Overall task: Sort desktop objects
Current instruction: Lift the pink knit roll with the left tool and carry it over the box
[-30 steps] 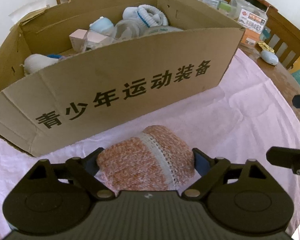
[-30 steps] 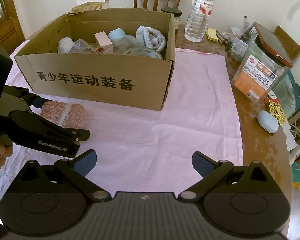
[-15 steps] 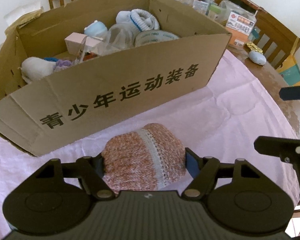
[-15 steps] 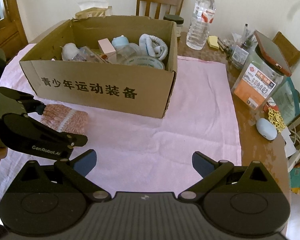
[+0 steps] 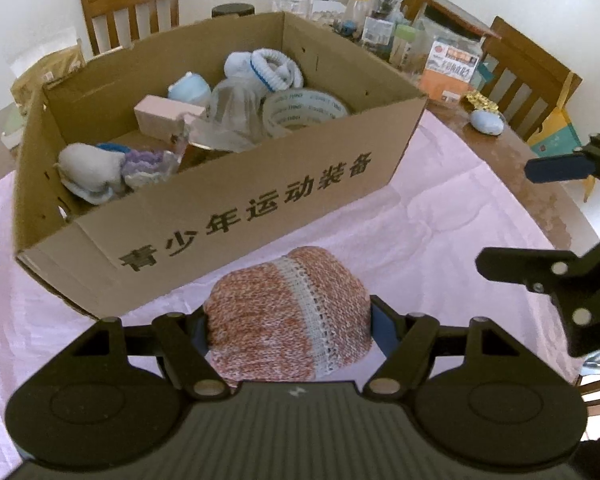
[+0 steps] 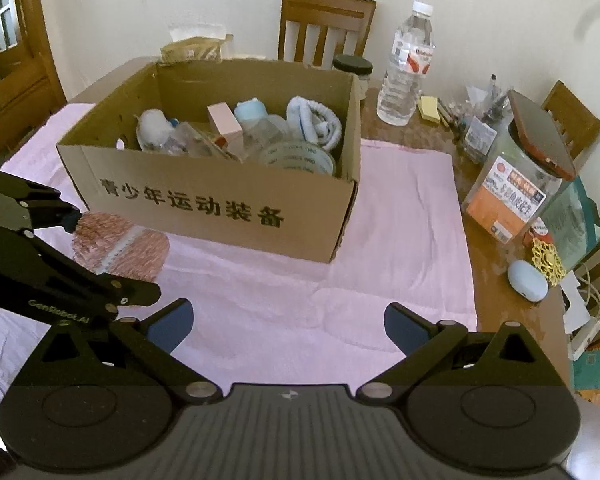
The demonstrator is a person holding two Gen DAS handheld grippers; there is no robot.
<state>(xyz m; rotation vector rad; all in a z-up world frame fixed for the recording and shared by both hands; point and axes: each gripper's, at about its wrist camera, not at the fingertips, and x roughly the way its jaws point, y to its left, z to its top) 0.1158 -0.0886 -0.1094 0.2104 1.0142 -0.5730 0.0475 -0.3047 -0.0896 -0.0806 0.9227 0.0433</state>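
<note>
An orange-pink knitted bundle (image 5: 260,312) with a white lace stripe sits between the pads of my left gripper (image 5: 288,320), which is shut on it, just above the pink cloth (image 5: 440,220). Right behind it stands the open cardboard box (image 5: 260,208) with black printed characters, holding a tape roll, a pink box, a clear bottle and soft items. In the right wrist view the knitted bundle (image 6: 116,240) and left gripper (image 6: 112,256) are at the left, in front of the box (image 6: 204,204). My right gripper (image 6: 288,322) is open over the pink cloth (image 6: 380,240), with nothing between its fingers.
On the bare wooden table right of the cloth are a water bottle (image 6: 406,68), a large jar with an orange label (image 6: 512,188), a pale blue oval object (image 6: 527,280) and small clutter. Wooden chairs (image 6: 324,28) stand behind the table.
My left gripper's fingers closed in on the knitted bundle and it has risen with it, so more of the box's inside shows. The right gripper has barely moved.
</note>
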